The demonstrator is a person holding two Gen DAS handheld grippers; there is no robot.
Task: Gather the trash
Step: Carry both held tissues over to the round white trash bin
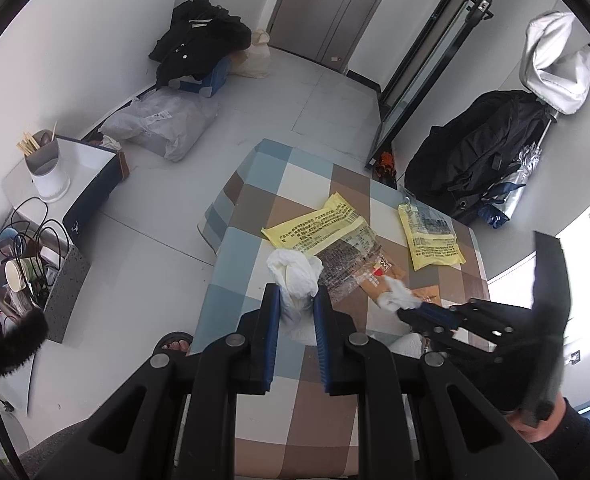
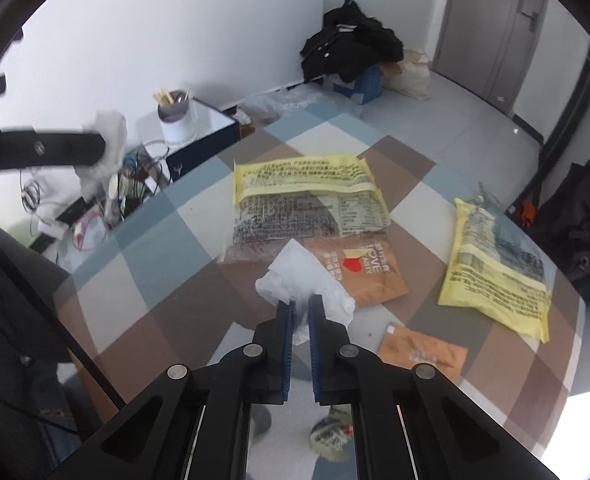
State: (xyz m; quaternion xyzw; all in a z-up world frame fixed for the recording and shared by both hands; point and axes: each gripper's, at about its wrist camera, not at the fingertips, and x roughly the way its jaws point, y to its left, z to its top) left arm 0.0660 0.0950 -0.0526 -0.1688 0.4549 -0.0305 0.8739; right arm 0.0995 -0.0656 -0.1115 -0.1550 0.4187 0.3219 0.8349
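With the left gripper (image 1: 297, 304) clamped on a white plastic bag (image 1: 295, 276) and the right gripper (image 2: 301, 312) pinching a crumpled tissue (image 2: 303, 284), the tissue probably goes into the bag next.

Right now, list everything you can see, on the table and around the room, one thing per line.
Table: one, checked blue, brown and white cloth.
Yellow wrappers: two, on the table.
Brown packets: two, near the table's front.
White tissues: two, one in each gripper.
Utensil holder: one, grey and white, on a side box.
Black clothes: one pile, by the door.
Black backpack: one, against the wall.
Left gripper: shut on a tissue.
Right gripper: shut on a tissue.
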